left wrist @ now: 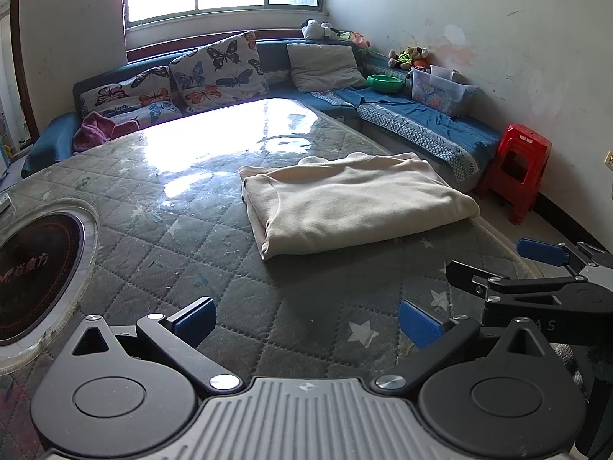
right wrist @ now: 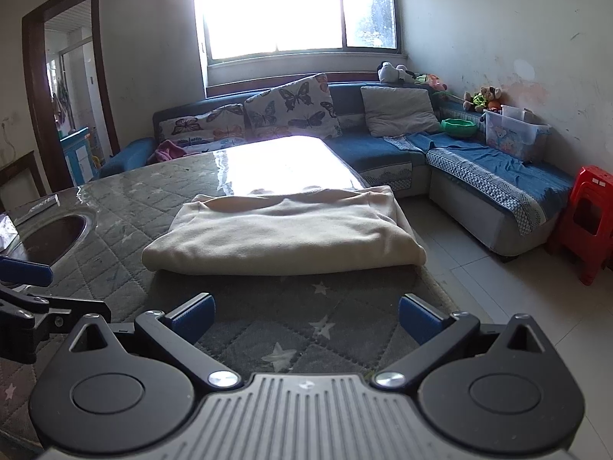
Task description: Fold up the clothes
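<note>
Both sets of blue-padded fingers stand wide apart and hold nothing: the left gripper (left wrist: 306, 320) fills the bottom of the left wrist view, the right gripper (right wrist: 306, 318) the bottom of the right wrist view, each above the quilted, star-printed table cover (left wrist: 161, 230). The right gripper also shows at the lower right edge of the left view, just beside its partner.

Ahead, in the centre of both frames, a cream sweater (left wrist: 352, 203) lies on the table as a compact rectangle of at least 2 layers, its rolled fold toward the cameras, clear of both grippers. It sits close to the table's right edge (right wrist: 429, 272), with tiled floor (right wrist: 498, 306) below.

The garment already lies folded; whether another fold is meant cannot be judged from these frames.

The risk is that edge: a nudge or a 1-sided pull to the right could slide the bundle off onto the tiles. The glossy clear film over the cover probably gives little grip, and a pinch catching only the top layer could peel the stack open.
</note>
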Motion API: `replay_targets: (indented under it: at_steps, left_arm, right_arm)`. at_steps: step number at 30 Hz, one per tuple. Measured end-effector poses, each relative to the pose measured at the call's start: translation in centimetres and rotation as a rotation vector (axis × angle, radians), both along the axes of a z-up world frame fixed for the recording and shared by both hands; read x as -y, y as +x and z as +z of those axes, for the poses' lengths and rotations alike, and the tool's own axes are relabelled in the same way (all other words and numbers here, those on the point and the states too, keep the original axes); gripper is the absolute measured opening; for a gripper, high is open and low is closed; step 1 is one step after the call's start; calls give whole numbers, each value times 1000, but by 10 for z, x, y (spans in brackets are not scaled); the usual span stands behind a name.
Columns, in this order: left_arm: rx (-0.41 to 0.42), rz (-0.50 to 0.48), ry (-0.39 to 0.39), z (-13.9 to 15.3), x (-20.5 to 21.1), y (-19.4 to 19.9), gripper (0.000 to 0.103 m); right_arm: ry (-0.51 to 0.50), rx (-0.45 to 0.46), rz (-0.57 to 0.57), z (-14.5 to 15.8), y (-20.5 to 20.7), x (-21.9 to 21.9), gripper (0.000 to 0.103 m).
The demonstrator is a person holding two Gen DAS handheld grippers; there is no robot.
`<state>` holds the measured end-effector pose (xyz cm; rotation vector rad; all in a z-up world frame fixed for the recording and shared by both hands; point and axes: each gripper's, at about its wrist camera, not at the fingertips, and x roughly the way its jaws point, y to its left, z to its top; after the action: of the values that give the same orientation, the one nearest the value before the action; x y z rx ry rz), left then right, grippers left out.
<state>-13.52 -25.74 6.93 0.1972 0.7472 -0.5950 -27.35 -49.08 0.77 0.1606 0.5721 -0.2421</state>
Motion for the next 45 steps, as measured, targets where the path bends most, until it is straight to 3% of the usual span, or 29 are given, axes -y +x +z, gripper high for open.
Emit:
replay_targets:
  at_steps: [45]
  left_arm:
    - [-23,12,27,-6,8,19,103]
  right_arm:
    - [15,-18,21,-4,21,4,103]
